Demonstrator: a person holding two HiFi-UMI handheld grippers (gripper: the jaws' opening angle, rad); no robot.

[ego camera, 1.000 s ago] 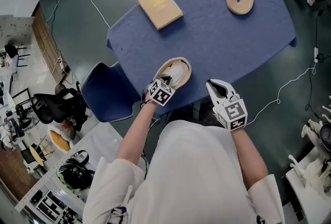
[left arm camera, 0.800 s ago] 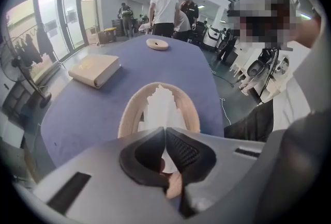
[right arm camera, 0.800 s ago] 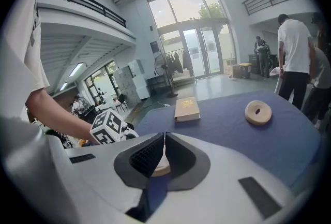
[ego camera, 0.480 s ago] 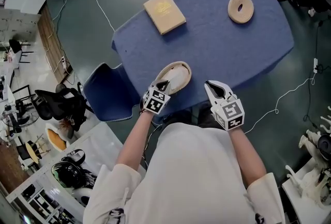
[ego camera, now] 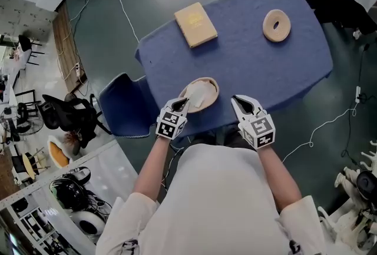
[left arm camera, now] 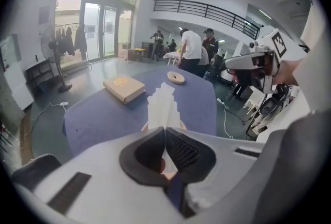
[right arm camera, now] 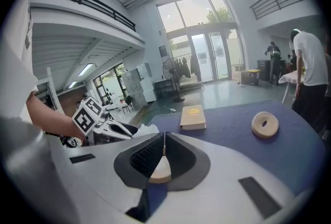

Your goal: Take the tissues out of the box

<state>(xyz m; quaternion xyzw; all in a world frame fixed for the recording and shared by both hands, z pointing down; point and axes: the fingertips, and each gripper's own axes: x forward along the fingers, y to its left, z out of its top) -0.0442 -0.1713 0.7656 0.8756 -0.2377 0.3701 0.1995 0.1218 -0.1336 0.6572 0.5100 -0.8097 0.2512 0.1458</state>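
The left gripper (ego camera: 181,105) is clamped hard on a white tissue (left arm camera: 161,105). Its two ribbed pads are pressed together with the sheet pinched between them. The folded top of the sheet stands up past the jaw tips.

The tissue box (ego camera: 213,85) is an oval wooden one at the near edge of the blue table (ego camera: 265,65), and it sits directly under that gripper. The gripper hangs over the box's near-left rim and points down and forward into the opening. From the jaws the tissue runs lengthwise down into the box, so its long axis is close to upright. The lower part of it looks to be inside the box yet.

To my eye the sheet will come free only by drawing along that line, up and away from the box; a sideways pull would likely drag the box with it.

The right gripper (ego camera: 237,100) is just off the box's right side, near it but not touching, with its jaws together. A tan shape shows low in their gap and I cannot name it. It is close enough to steady the box if need be.

A tan book (ego camera: 196,24) and a wooden ring (ego camera: 276,25) lie well beyond the box.
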